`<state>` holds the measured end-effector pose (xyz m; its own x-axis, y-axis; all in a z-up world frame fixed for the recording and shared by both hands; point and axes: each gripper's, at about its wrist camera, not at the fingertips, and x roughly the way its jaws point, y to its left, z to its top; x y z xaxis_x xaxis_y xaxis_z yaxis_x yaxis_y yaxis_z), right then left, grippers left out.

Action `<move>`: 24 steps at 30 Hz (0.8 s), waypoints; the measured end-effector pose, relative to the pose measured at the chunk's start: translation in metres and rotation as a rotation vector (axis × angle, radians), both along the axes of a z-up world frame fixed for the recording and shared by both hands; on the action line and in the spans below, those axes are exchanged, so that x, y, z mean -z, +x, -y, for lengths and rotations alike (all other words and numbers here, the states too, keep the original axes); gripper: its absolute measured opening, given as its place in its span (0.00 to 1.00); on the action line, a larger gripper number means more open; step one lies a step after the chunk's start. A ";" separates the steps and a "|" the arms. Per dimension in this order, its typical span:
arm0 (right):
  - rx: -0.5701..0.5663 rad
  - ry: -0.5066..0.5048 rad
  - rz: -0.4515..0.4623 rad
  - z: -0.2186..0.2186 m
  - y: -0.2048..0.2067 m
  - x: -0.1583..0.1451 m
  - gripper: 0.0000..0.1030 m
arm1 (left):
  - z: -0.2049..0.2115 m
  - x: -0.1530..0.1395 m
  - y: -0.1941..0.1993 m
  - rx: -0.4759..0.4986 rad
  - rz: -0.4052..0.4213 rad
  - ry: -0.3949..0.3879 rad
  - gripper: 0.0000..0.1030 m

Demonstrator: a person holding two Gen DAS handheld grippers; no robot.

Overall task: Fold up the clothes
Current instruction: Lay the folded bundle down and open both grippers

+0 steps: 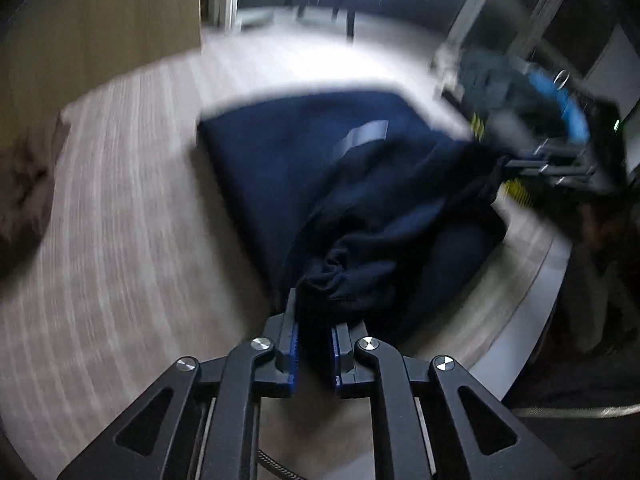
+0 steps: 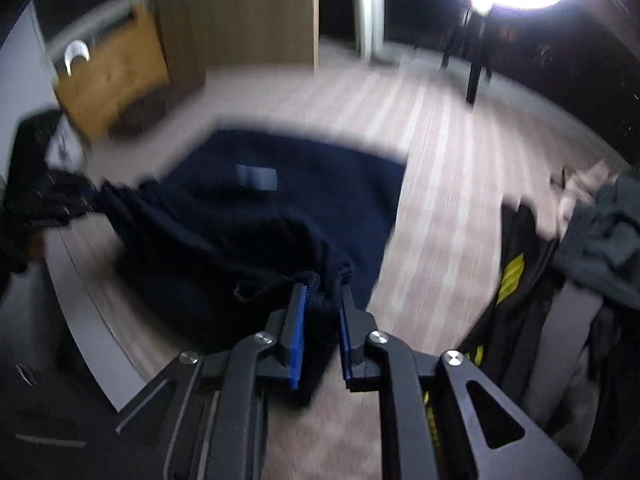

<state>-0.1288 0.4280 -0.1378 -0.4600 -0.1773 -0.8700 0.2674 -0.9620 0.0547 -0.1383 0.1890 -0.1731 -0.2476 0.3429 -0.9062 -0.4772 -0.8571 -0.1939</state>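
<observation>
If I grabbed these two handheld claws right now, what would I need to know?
Left gripper: shut on a bunched edge of the dark navy fabric garment.
Right gripper: shut on another bunched edge of the same garment.
The garment's far part lies flat on the pale wood-grain table, grey label facing up; the near part is lifted.
A pile of other clothes sits to the right.
Done: both edges gripped, fold begun.
Left: probably carry the lifted edge over, lay it flat, release. The pictures are motion-blurred.

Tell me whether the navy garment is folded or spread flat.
Neither yet: the navy garment is half spread on the table, its near edge bunched and lifted in the left gripper and right gripper.
</observation>
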 end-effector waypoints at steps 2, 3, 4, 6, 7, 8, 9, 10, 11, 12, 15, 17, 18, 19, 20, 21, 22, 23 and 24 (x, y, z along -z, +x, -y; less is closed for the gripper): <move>-0.007 0.051 0.061 0.002 0.012 0.005 0.27 | 0.009 -0.013 0.019 0.009 0.007 -0.022 0.16; -0.010 0.076 0.092 0.002 0.017 0.007 0.27 | 0.016 -0.027 0.031 0.012 -0.009 -0.041 0.17; -0.006 0.062 0.089 -0.003 0.027 -0.005 0.27 | 0.023 -0.041 0.042 0.012 -0.024 -0.054 0.20; 0.000 -0.058 0.055 -0.021 0.050 -0.048 0.34 | 0.039 -0.071 0.060 -0.001 -0.055 -0.063 0.24; 0.001 -0.075 0.046 -0.023 0.050 -0.049 0.47 | 0.047 -0.084 0.067 -0.009 -0.069 -0.052 0.27; 0.002 -0.085 0.038 -0.024 0.048 -0.048 0.54 | 0.052 -0.094 0.071 -0.014 -0.090 -0.046 0.35; 0.004 -0.095 0.031 -0.025 0.045 -0.047 0.67 | 0.055 -0.102 0.074 -0.017 -0.117 -0.051 0.39; 0.005 -0.105 0.023 -0.026 0.043 -0.046 0.71 | 0.054 -0.105 0.072 -0.014 -0.137 -0.059 0.41; 0.007 -0.115 0.015 -0.027 0.041 -0.045 0.71 | 0.048 -0.103 0.067 -0.005 -0.150 -0.067 0.41; 0.008 -0.125 0.007 -0.028 0.039 -0.043 0.71 | 0.041 -0.100 0.062 0.005 -0.160 -0.068 0.41; 0.013 -0.155 -0.017 -0.030 0.032 -0.040 0.71 | 0.011 -0.074 0.032 0.053 -0.143 -0.043 0.41; 0.007 -0.153 -0.020 -0.024 0.019 -0.028 0.71 | -0.006 -0.054 0.012 0.070 -0.115 -0.036 0.39; -0.003 -0.137 -0.013 -0.015 0.008 -0.017 0.71 | -0.013 -0.047 0.004 0.079 -0.105 -0.032 0.39; -0.019 -0.127 -0.012 -0.007 -0.001 -0.008 0.71 | -0.020 -0.040 -0.004 0.088 -0.095 -0.027 0.39; -0.036 -0.117 -0.011 0.000 -0.009 0.000 0.71 | -0.028 -0.033 -0.010 0.104 -0.094 -0.033 0.39; -0.058 -0.107 -0.009 0.009 -0.018 0.008 0.71 | -0.034 -0.025 -0.013 0.120 -0.092 -0.049 0.39; -0.073 -0.101 -0.010 0.014 -0.024 0.015 0.71 | -0.038 -0.019 -0.017 0.132 -0.083 -0.064 0.38; -0.085 -0.094 -0.008 0.019 -0.032 0.021 0.71 | -0.042 -0.013 -0.020 0.144 -0.070 -0.070 0.34; -0.096 -0.093 -0.001 0.022 -0.037 0.026 0.69 | -0.044 -0.007 -0.022 0.156 -0.054 -0.067 0.29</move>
<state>-0.1659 0.4056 -0.1642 -0.4380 -0.3003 -0.8473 0.3578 -0.9229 0.1421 -0.1599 0.2332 -0.1660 -0.2454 0.3203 -0.9150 -0.6138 -0.7819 -0.1091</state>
